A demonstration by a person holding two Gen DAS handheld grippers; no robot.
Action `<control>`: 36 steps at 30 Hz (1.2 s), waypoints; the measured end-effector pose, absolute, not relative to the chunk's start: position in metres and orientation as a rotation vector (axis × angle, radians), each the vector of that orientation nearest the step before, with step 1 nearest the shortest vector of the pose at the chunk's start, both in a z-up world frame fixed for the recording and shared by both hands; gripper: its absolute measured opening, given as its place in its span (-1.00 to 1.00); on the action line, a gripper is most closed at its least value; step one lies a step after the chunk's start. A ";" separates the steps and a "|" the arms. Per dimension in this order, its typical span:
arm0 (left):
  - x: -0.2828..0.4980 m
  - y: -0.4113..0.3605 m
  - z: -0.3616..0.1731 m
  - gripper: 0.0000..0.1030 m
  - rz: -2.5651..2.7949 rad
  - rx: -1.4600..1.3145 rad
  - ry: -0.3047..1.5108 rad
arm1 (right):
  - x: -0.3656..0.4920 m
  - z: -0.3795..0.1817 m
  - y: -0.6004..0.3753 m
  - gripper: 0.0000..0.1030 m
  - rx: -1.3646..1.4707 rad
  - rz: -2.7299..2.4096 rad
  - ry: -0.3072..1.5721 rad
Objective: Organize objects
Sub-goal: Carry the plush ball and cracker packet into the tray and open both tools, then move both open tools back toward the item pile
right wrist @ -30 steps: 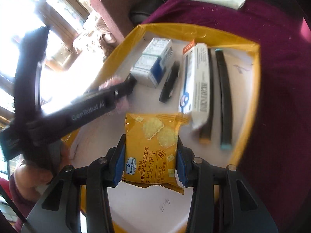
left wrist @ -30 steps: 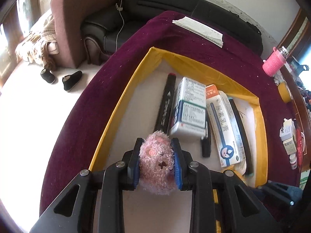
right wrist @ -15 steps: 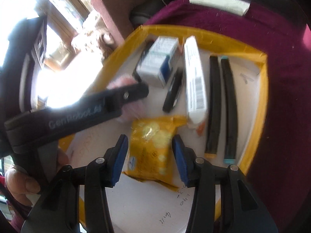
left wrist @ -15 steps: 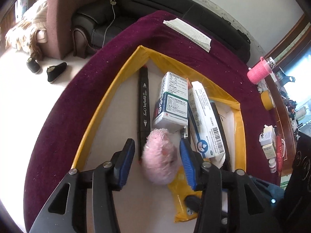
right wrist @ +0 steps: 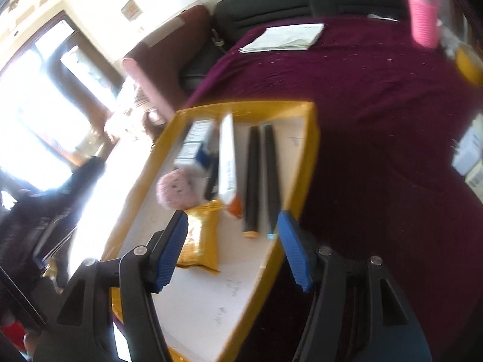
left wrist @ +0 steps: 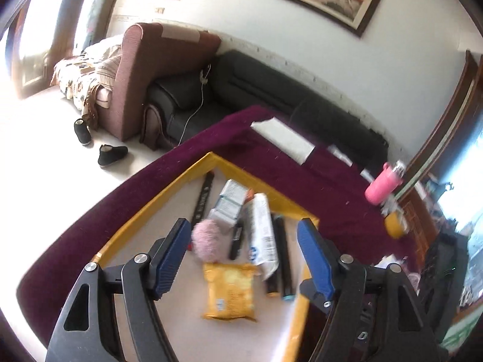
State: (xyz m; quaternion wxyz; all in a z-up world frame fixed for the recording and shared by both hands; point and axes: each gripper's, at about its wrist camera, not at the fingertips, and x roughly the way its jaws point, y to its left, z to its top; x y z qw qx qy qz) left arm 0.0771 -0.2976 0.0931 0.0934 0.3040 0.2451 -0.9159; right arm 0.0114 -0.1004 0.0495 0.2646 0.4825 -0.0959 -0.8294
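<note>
A yellow-rimmed tray (left wrist: 157, 208) with a white floor lies on a purple cloth. In it lie a pink fluffy ball (left wrist: 208, 241), a yellow cracker packet (left wrist: 229, 289), a blue-and-white medicine box (left wrist: 229, 205), a long white box (left wrist: 262, 235) and several black markers (left wrist: 280, 256). My left gripper (left wrist: 244, 223) hangs above them, its jaws opening with nothing pressed between the pads. My right gripper (right wrist: 232, 220) hovers over the tray's near right part, jaws also opening and empty. The cracker packet (right wrist: 200, 241) lies just beyond its left pad, the pink ball (right wrist: 176, 191) farther back.
On the purple cloth (left wrist: 317, 187) lie folded white paper (left wrist: 283, 140), a pink bottle (left wrist: 382, 187) and a yellow tape roll (left wrist: 395, 226). Small boxes (right wrist: 471, 157) sit at the right. A black sofa (left wrist: 256, 90), a brown armchair and shoes stand beyond the table.
The left gripper let go of the pink ball and the right let go of the cracker packet. Both pulled back and up from the tray with jaws spreading.
</note>
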 end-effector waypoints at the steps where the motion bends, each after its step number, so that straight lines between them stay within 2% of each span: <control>1: 0.078 -0.292 0.096 0.31 -2.711 0.896 0.686 | 0.013 0.052 -0.092 0.19 1.308 -2.256 -0.259; 4: 0.089 -0.280 0.104 0.31 -2.705 0.795 0.603 | 0.016 0.060 -0.075 0.19 1.288 -2.303 -0.241; 7: 0.103 -0.273 0.108 0.31 -2.682 0.723 0.586 | 0.019 0.067 -0.060 0.34 1.254 -2.378 -0.165; 10: 0.112 -0.264 0.111 0.31 -2.689 0.709 0.574 | 0.028 0.073 -0.039 0.44 1.201 -2.393 -0.227; 12: 0.118 -0.255 0.115 0.31 -2.702 0.699 0.572 | 0.038 0.082 -0.022 0.44 1.109 -2.398 -0.247; 14: 0.124 -0.247 0.121 0.31 -2.710 0.677 0.579 | 0.056 0.102 0.001 0.44 0.910 -2.524 -0.189; 15: 0.126 -0.244 0.124 0.31 -2.712 0.667 0.585 | 0.065 0.111 0.011 0.48 0.800 -2.574 -0.162; 16: 0.128 -0.239 0.129 0.31 -2.721 0.651 0.601 | 0.071 0.116 0.019 0.71 0.727 -2.582 -0.164; 17: 0.132 -0.235 0.132 0.31 -2.728 0.642 0.614 | 0.075 0.120 0.032 0.89 0.657 -2.546 -0.218; 18: 0.132 -0.233 0.134 0.31 -2.733 0.637 0.623 | 0.073 0.117 0.047 0.97 0.648 -2.447 -0.338; 20: 0.135 -0.223 0.142 0.31 -2.759 0.627 0.635 | 0.056 0.102 0.061 1.00 0.800 -2.213 -0.509; 22: 0.136 -0.212 0.150 0.31 -2.791 0.633 0.639 | 0.042 0.078 0.066 1.00 0.945 -2.070 -0.568; 27: 0.140 -0.195 0.175 0.31 -2.912 0.686 0.741 | 0.043 0.067 0.084 1.00 0.970 -2.195 -0.515; 30: 0.137 -0.184 0.199 0.33 -2.989 0.704 0.741 | 0.050 0.081 0.102 1.00 0.973 -2.272 -0.449; 34: 0.127 -0.170 0.237 0.41 -3.124 0.769 0.746 | 0.047 0.124 0.135 1.00 0.968 -2.481 -0.216; 35: 0.125 -0.165 0.246 0.48 -3.160 0.779 0.730 | 0.048 0.142 0.144 1.00 0.951 -2.567 -0.121; 36: 0.124 -0.160 0.252 0.64 -3.192 0.786 0.713 | 0.050 0.156 0.152 1.00 0.936 -2.629 -0.055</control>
